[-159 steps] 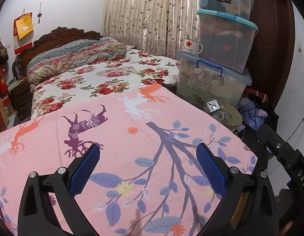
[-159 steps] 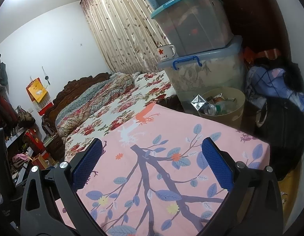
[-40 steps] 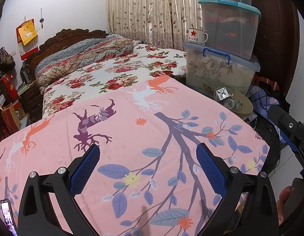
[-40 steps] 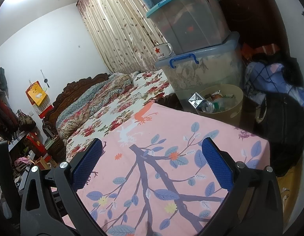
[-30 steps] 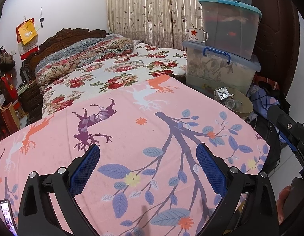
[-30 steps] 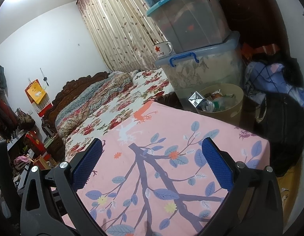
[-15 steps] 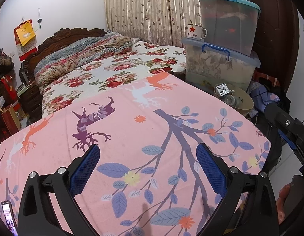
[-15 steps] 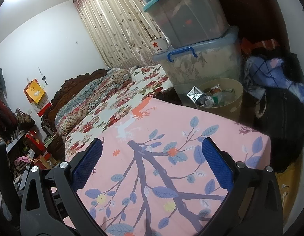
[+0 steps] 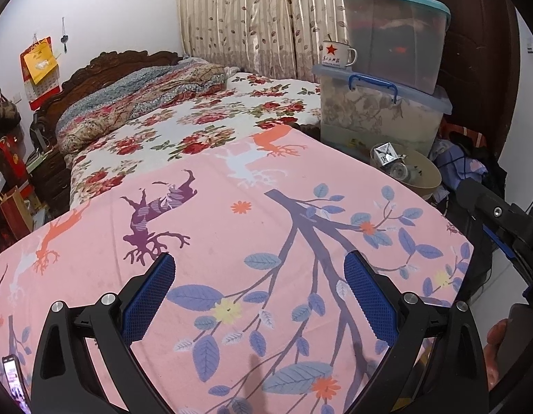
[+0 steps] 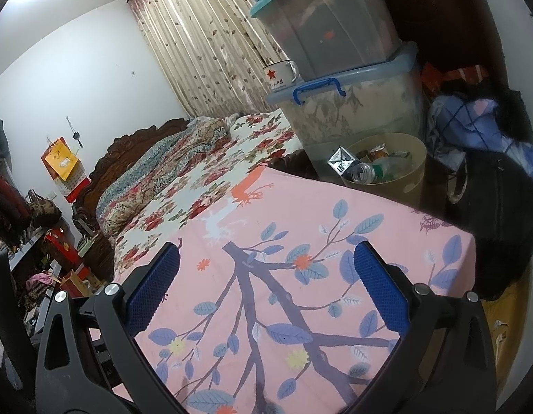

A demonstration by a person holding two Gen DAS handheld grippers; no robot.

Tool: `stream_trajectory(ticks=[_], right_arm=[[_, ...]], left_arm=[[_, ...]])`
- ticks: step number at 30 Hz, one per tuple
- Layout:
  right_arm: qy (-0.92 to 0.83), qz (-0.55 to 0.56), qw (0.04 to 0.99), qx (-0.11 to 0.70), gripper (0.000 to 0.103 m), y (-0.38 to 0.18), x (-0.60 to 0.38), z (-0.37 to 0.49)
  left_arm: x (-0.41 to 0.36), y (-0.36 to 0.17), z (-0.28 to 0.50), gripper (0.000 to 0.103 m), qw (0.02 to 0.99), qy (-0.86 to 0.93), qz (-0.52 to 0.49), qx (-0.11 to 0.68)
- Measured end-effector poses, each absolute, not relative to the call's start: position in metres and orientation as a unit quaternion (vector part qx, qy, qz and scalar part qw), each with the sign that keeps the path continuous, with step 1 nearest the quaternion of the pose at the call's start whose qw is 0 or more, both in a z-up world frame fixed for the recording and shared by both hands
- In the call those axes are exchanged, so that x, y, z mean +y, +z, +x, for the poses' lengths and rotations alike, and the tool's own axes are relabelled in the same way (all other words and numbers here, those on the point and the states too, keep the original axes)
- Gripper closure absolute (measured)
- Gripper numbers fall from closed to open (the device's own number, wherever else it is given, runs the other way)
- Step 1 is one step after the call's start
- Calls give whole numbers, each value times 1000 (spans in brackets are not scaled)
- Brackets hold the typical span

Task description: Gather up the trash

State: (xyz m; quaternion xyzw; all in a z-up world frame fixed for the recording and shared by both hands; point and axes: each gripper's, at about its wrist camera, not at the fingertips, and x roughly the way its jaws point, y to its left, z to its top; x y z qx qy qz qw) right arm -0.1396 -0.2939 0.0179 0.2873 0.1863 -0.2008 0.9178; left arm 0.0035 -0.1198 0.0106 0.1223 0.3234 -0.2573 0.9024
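Both grippers spread wide, nothing between the blue pads. Left gripper (image 9: 258,276) hangs over my pink sheet (image 9: 232,227) with its branch-and-leaf print; right gripper (image 10: 266,269) hangs over the same sheet (image 10: 301,241), angled toward its far corner. Going left to right in the left view: a phone (image 9: 13,377) lit at the bottom left edge, a red and yellow calendar (image 9: 39,69) on the wall, a carved headboard (image 9: 104,65), a folded quilt (image 9: 135,93) on the flowered bed, curtains (image 9: 259,17) behind. Then a white mug with a red star (image 9: 337,54) sitting on the lid of the lowest of three stacked storage boxes (image 9: 380,117). Just in front of the boxes, past the sheet's far right edge, stands the tan trash bin (image 9: 425,176). Right view shows the bin (image 10: 401,179) holding a plastic bottle (image 10: 364,171), a crushed carton (image 10: 340,161) and wrappers. Dark bags and clothes (image 10: 480,127) are heaped to its right. Part of the right gripper's frame shows at the left view's right edge.
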Motion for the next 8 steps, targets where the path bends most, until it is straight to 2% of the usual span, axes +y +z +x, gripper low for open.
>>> stream_trajectory(ticks=[8], right_arm=[[-199,287,917,193,3,17,-292,-135]], left_arm=[[-114,10,9,8,901,-251,110,335]])
